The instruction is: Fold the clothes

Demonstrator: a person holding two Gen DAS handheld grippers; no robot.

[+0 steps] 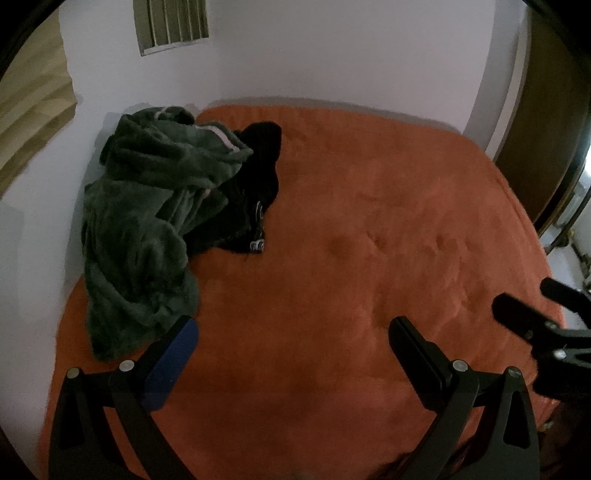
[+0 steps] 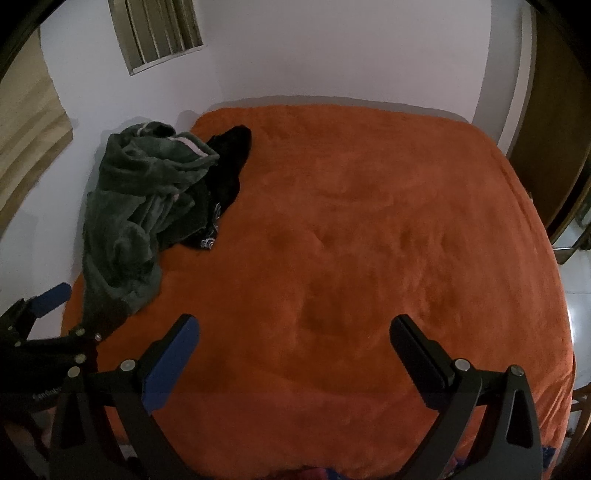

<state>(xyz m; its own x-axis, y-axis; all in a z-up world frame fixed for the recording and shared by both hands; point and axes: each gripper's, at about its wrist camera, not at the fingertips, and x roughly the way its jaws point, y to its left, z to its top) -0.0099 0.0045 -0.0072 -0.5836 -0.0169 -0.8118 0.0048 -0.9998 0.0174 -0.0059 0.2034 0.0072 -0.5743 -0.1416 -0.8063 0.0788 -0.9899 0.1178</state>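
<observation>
A crumpled dark green fleece garment (image 1: 147,221) (image 2: 136,206) lies at the left side of an orange bed (image 1: 351,240) (image 2: 369,240). A black garment (image 1: 251,184) (image 2: 225,173) is bunched beside and partly under it. My left gripper (image 1: 293,345) hovers open above the bed's near part, with the green fleece just beyond its left finger. My right gripper (image 2: 293,345) is open over bare blanket, holding nothing. The right gripper also shows at the right edge of the left wrist view (image 1: 528,306), and the left gripper at the left edge of the right wrist view (image 2: 55,314).
White walls (image 1: 332,55) bound the bed at the back and left, with a slatted vent (image 1: 173,22) high up. A wooden door (image 1: 546,129) stands at the right. The middle and right of the orange blanket are bare.
</observation>
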